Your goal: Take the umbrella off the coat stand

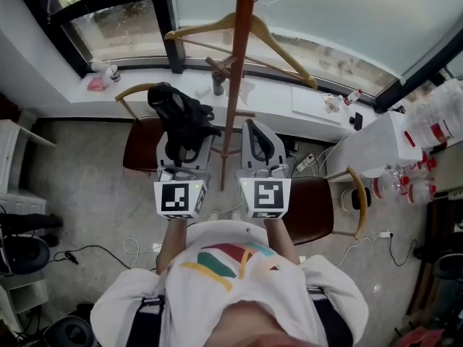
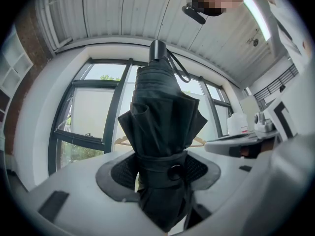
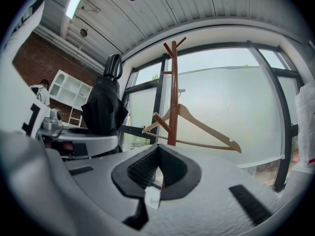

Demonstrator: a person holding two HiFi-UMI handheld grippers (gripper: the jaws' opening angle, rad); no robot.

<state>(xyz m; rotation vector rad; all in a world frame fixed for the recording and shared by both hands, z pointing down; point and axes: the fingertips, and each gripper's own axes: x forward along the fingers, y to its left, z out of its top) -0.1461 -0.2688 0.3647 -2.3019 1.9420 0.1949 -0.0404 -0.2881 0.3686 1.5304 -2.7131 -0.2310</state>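
Observation:
A black folded umbrella stands upright in my left gripper, left of the coat stand's brown pole and apart from it. In the left gripper view the jaws are shut on the umbrella's strapped lower part, around my left gripper; its cap and wrist loop point up. My right gripper is level just right of the pole, its jaws together with nothing in them. The right gripper view shows my right gripper, the coat stand ahead and the umbrella at left.
A wooden hanger hangs on the stand. Two dark red chairs with curved wooden backs flank the pole's base. A white windowsill with small items runs behind. A white table with bottles is at right; cables lie on the floor.

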